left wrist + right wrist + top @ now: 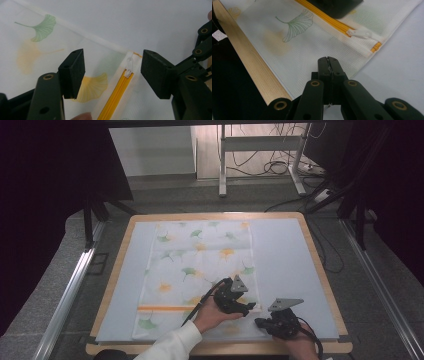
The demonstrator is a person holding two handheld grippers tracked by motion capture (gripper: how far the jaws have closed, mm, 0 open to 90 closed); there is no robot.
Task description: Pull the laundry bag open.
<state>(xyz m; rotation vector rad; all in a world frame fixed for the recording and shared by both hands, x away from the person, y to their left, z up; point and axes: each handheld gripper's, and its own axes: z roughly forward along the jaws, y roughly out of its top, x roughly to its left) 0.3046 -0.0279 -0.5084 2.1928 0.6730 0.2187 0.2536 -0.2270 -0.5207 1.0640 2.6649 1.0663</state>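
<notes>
A white mesh bag (200,265) printed with green and yellow leaves lies flat on the light blue mat (287,255). Its orange zipper (165,308) runs across the near end, and the white zipper pull (128,67) sits at the right end of it. My left gripper (248,309) hovers open just above that end, and the pull (362,33) lies between its jaws in the left gripper view (112,72). My right gripper (328,60) is shut at the bag's near right corner, where a thin white sliver of cloth shows between the jaws (259,322).
The mat covers a wooden table (320,265), whose near edge (249,60) runs close beside the bag. Bare mat lies to the right of the bag. Beyond the table are a desk frame (260,150) and floor cables (280,167).
</notes>
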